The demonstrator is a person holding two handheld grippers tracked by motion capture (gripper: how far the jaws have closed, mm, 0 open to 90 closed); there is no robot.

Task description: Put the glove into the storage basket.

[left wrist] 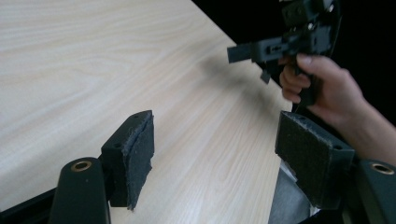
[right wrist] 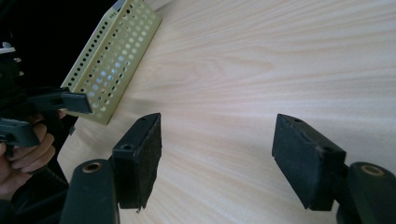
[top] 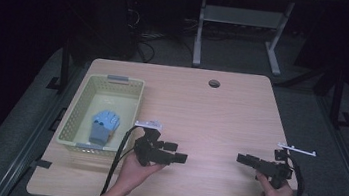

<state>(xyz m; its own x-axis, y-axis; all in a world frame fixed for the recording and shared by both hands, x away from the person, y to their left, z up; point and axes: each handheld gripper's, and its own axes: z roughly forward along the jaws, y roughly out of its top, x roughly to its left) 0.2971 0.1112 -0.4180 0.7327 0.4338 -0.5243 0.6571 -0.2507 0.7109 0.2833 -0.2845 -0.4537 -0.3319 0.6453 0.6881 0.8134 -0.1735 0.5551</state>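
Both tools (top: 178, 152) (top: 244, 159) gape above bare table (top: 210, 117).

High view: dim overall, with the room beyond the far edge of the table (top: 221, 109) nearly black; only the tabletop is evenly lit, from above. Detail is soft and slightly grainy. The basket (top: 75, 116) at the left edge casts a faint shadow. No glare.

Left gripper view: brighter, wood grain sharp in mid-field; near pads (left wrist: 140, 161) slightly soft. A blurred shadow lies on the table beneath the right gripper (left wrist: 243, 52). Background beyond the table edge is black.

Right gripper view: bright, mild wash-out towards the far edge; diffuse shadow beside the basket (right wrist: 112, 60).
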